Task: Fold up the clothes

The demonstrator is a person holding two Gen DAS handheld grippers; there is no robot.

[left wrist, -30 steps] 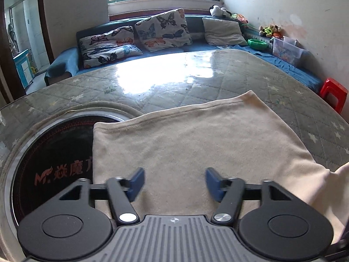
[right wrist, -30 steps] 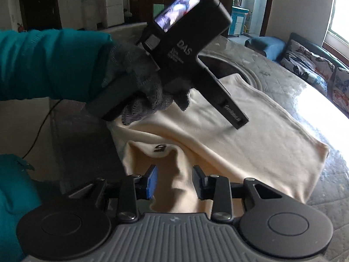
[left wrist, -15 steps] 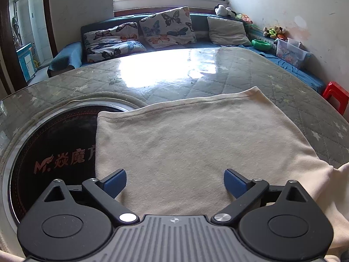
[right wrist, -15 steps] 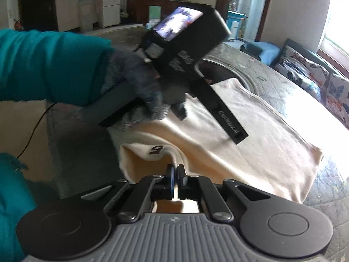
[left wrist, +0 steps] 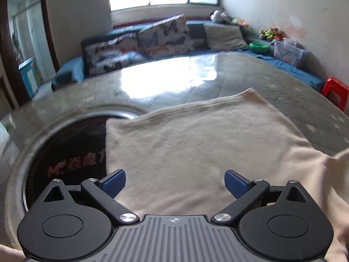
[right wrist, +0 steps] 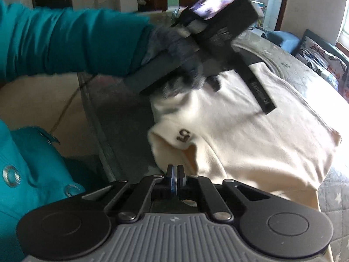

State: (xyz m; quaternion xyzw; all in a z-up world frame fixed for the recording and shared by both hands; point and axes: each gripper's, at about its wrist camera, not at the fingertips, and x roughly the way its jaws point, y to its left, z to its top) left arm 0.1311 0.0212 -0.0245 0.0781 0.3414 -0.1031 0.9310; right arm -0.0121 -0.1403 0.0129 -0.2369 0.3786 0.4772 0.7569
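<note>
A cream garment (left wrist: 196,148) lies spread on the round quilted table (left wrist: 272,83). It also shows in the right wrist view (right wrist: 250,135), with a dark "5" mark (right wrist: 183,135) near its folded near edge. My left gripper (left wrist: 174,183) is open wide and empty, held just above the garment's near part. Its black body (right wrist: 220,32) shows in the right wrist view, held by a gloved hand over the cloth. My right gripper (right wrist: 175,175) is shut at the garment's near edge; whether cloth lies between the pads is hidden.
A dark round inset with red lettering (left wrist: 65,152) sits in the table left of the garment. A blue sofa with butterfly cushions (left wrist: 139,41) runs behind the table. A red stool (left wrist: 336,91) stands at the right. My teal sleeve (right wrist: 65,43) crosses the right wrist view.
My left gripper opened wide and now sits slightly higher. My right gripper closed from open to shut at the garment's near edge, which has shifted a little.
</note>
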